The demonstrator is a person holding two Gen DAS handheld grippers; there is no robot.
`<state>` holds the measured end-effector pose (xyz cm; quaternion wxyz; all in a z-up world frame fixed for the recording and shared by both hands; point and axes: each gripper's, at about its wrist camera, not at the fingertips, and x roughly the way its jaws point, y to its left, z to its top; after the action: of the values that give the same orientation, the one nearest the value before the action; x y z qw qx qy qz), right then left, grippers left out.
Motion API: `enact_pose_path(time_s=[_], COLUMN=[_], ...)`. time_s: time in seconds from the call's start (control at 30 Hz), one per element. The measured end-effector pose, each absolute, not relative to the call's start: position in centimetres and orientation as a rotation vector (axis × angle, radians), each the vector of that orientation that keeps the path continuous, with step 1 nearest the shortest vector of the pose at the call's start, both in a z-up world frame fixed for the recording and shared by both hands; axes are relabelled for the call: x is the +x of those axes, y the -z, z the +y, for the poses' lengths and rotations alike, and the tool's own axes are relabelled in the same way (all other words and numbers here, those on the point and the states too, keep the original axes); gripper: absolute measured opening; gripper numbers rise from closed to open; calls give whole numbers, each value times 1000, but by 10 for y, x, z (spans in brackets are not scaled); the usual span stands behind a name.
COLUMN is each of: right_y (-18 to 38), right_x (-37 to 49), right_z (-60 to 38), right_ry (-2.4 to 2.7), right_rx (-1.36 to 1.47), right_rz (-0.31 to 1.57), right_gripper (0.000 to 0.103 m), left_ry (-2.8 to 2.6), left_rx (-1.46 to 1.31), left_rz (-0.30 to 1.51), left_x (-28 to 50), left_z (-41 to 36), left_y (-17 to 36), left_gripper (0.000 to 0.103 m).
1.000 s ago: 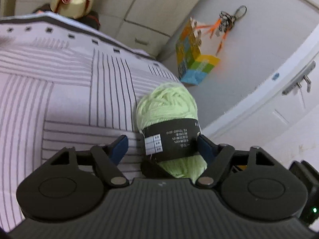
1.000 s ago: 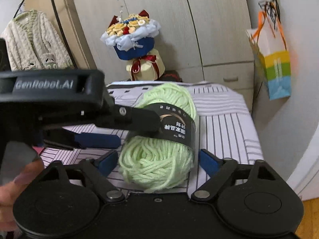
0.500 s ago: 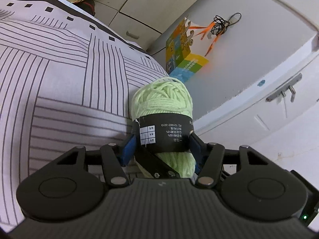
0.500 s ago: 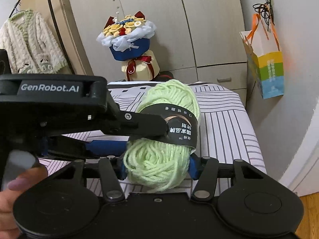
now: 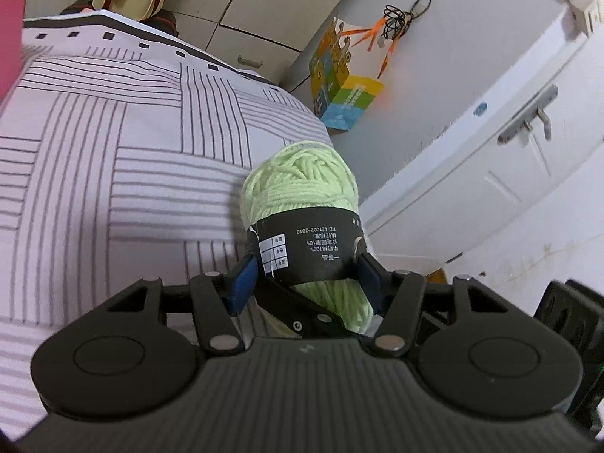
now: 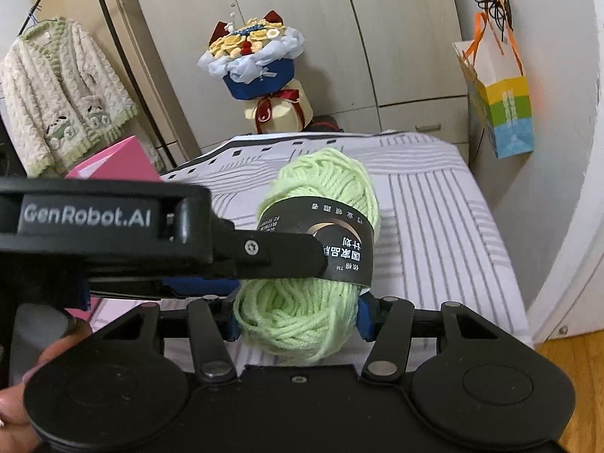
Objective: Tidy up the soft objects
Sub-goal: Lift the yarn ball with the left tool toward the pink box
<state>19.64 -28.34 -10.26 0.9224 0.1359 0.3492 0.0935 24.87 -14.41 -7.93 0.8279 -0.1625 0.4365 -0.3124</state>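
A pale green yarn ball (image 5: 302, 181) with a black paper band is held off the striped bed by both grippers. My left gripper (image 5: 307, 279) is shut on it, its blue pads (image 5: 243, 281) pressing the band from both sides. My right gripper (image 6: 298, 321) is shut on the loose lower end of the same yarn ball (image 6: 324, 185). In the right wrist view the left gripper's finger (image 6: 279, 253) reaches in from the left across the band. A person's hand (image 6: 22, 396) shows at the lower left.
The striped bedsheet (image 5: 113, 173) lies below. A pink box (image 6: 113, 162) stands at the bed's left side. A bouquet (image 6: 256, 64) sits by the wardrobe (image 6: 302, 19), a colourful paper bag (image 6: 502, 105) hangs on the right wall, and a cardigan (image 6: 60, 94) hangs left.
Both grippers closed on the yarn ball, which was lying on the bed between open jaws. They have since lifted it and carried it across the bed; a pink box has come into view.
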Motion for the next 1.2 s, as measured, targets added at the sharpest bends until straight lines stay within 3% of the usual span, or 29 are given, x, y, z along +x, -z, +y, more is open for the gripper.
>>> enact_pose_path(time_s=[0.4, 0.77, 1.2], right_y=[92, 48, -6], right_x=[141, 101, 77], right_z=[-249, -211, -143], right_ry=[-218, -329, -413], right_rx=[277, 141, -53], right_rz=[776, 845, 711], right_gripper=[60, 61, 61], left_ry=[639, 741, 723], left_rx=[-239, -329, -394], left_rz=[971, 1014, 857], left_x=[193, 144, 104], left_z=[-116, -53, 24], left_y=[67, 46, 6], left_gripper=[58, 58, 59])
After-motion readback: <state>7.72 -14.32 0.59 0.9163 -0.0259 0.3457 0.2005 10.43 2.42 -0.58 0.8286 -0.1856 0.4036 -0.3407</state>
